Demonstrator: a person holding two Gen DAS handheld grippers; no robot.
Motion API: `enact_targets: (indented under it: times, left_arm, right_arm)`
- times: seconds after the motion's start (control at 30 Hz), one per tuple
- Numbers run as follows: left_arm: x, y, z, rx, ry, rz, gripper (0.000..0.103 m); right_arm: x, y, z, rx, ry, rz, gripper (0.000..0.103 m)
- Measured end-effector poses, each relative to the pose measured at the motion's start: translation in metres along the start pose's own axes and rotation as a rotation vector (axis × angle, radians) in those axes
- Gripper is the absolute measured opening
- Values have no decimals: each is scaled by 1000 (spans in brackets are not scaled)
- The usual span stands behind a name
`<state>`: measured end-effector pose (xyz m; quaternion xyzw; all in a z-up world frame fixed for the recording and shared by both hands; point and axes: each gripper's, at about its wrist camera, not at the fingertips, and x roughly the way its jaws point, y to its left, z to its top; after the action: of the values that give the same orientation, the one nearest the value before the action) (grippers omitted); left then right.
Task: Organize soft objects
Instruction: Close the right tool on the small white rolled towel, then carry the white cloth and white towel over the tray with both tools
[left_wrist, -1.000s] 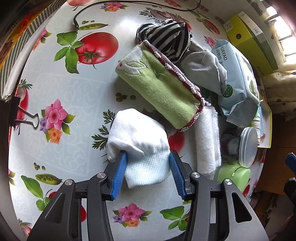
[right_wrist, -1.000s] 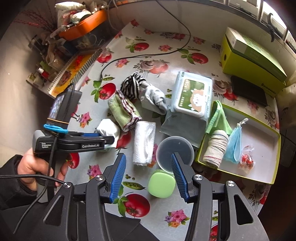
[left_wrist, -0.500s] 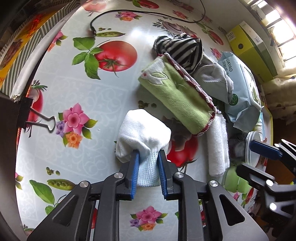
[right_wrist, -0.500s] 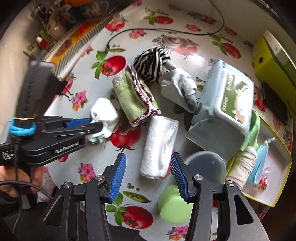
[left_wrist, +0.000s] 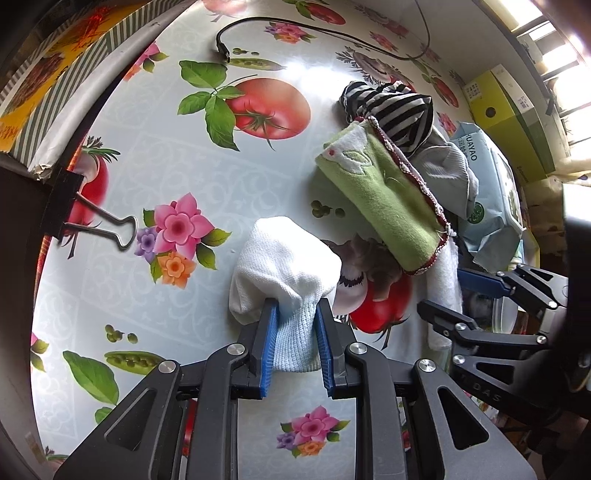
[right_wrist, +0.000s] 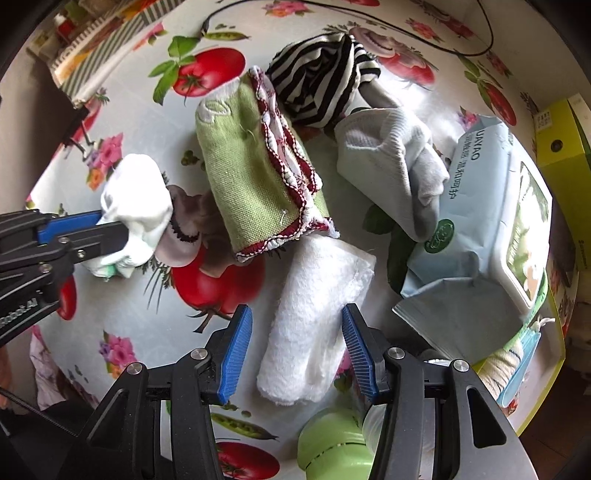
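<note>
Green pod (right_wrist: 334, 445), right view only.

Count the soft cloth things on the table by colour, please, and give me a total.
White: 2, the white sock and the white rolled towel.
Green: 1, the green towel.
Striped black and white: 1, the striped cloth.
Grey: 1, the grey sock.
Total: 5

Left gripper (left_wrist: 294, 334) clamped downward; right gripper (right_wrist: 297, 354) gapes wide, pointing down.
</note>
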<state>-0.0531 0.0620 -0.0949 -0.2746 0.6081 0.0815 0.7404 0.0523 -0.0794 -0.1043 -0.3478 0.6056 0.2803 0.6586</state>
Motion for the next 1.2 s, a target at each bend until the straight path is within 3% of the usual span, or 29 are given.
enact_targets:
  times: [0.13, 0.27, 0.4, 0.63, 1.2]
  left_arm:
    - [7, -2, 9, -10, 12, -6, 26]
    - [12, -7, 11, 2, 23, -1, 31]
    - [14, -16, 13, 21, 18, 13, 31]
    - [4, -26, 14, 45, -5, 16, 15]
    - [-46, -80, 27, 153, -110, -23, 14]
  right_arm:
    - [5, -2, 0, -5, -8, -22, 32]
    - [2, -9, 0, -1, -29, 9, 19]
    - [-9, -15, -3, 19, -57, 60, 18]
    - [-51, -36, -18, 55, -140, 142, 18]
    - [-115, -49, -48, 183, -335, 210, 18]
